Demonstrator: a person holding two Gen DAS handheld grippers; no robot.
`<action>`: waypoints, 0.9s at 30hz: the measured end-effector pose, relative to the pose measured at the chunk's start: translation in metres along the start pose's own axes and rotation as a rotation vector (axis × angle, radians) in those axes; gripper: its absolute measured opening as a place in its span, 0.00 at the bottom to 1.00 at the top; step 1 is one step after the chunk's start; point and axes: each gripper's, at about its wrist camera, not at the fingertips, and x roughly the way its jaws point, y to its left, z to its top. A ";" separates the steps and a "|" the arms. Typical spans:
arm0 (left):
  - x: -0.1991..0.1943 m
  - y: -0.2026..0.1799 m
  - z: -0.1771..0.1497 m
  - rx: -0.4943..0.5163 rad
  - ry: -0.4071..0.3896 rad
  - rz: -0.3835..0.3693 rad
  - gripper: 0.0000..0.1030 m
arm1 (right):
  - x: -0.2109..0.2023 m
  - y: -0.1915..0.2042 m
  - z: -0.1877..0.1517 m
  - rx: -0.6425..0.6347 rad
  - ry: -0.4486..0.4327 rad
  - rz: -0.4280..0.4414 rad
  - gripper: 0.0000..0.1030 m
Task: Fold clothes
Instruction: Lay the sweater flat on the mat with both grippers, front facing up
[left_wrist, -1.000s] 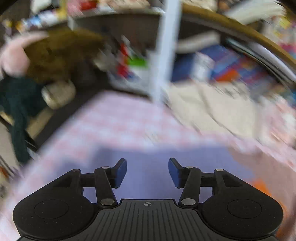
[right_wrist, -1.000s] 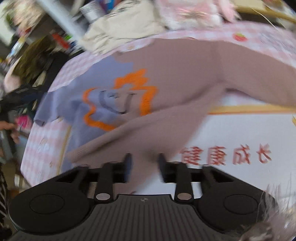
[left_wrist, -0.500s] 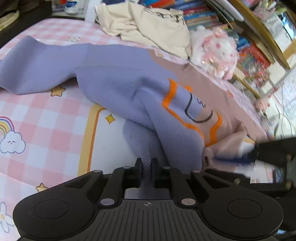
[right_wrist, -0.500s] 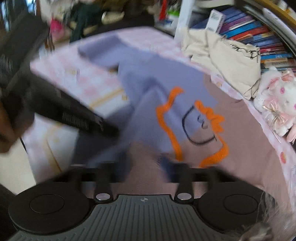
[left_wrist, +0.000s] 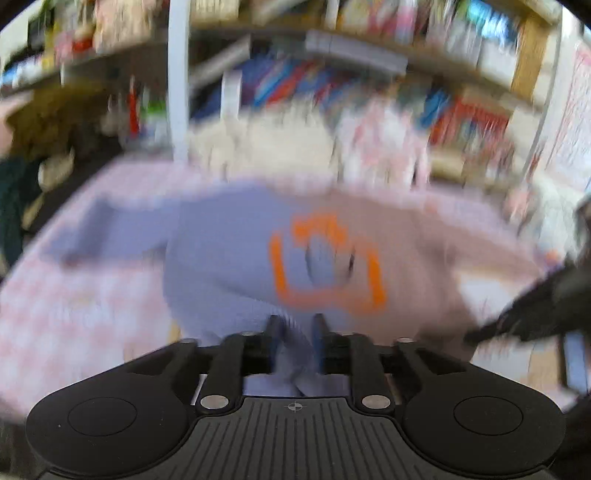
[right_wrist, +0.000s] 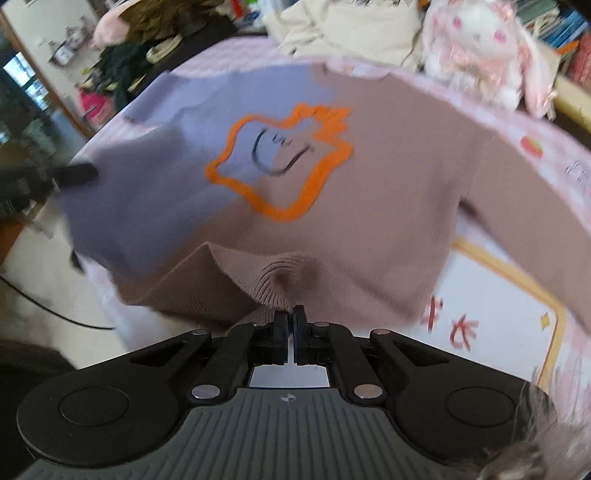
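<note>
A sweater (right_wrist: 388, 184), purple on one half and brown on the other with an orange outline drawing, lies spread over the pink bed cover (right_wrist: 517, 295). My right gripper (right_wrist: 290, 314) pinches the ribbed brown hem at its tips, and its jaws are starting to open. My left gripper (left_wrist: 295, 332) has purple hem fabric bunched between its fingers while its jaws are opening. In the right wrist view the left gripper (right_wrist: 74, 173) holds the purple corner out to the left, over the bed's edge. The left wrist view is heavily blurred; the sweater (left_wrist: 221, 266) and right gripper (left_wrist: 535, 314) show there.
A cream garment (right_wrist: 351, 26) and a white-and-pink plush rabbit (right_wrist: 480, 48) lie at the bed's far side. Bookshelves (left_wrist: 369, 81) stand behind. Pale floor (right_wrist: 37, 277) with a black cable (right_wrist: 55, 314) runs along the bed's left edge.
Both grippers shut on the sweater's hem half a second ago. The left one has since swung away from the right, drawing the hem out wide, and both pairs of jaws have parted slightly.
</note>
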 end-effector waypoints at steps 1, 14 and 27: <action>0.007 0.000 -0.008 -0.022 0.064 0.036 0.33 | -0.003 -0.003 -0.003 -0.005 0.013 0.016 0.17; 0.021 0.090 -0.001 -0.415 0.112 0.174 0.69 | -0.050 -0.092 -0.020 0.489 -0.174 0.182 0.45; 0.081 0.077 0.012 -0.178 0.193 0.196 0.41 | 0.001 -0.042 -0.046 0.297 0.017 -0.007 0.15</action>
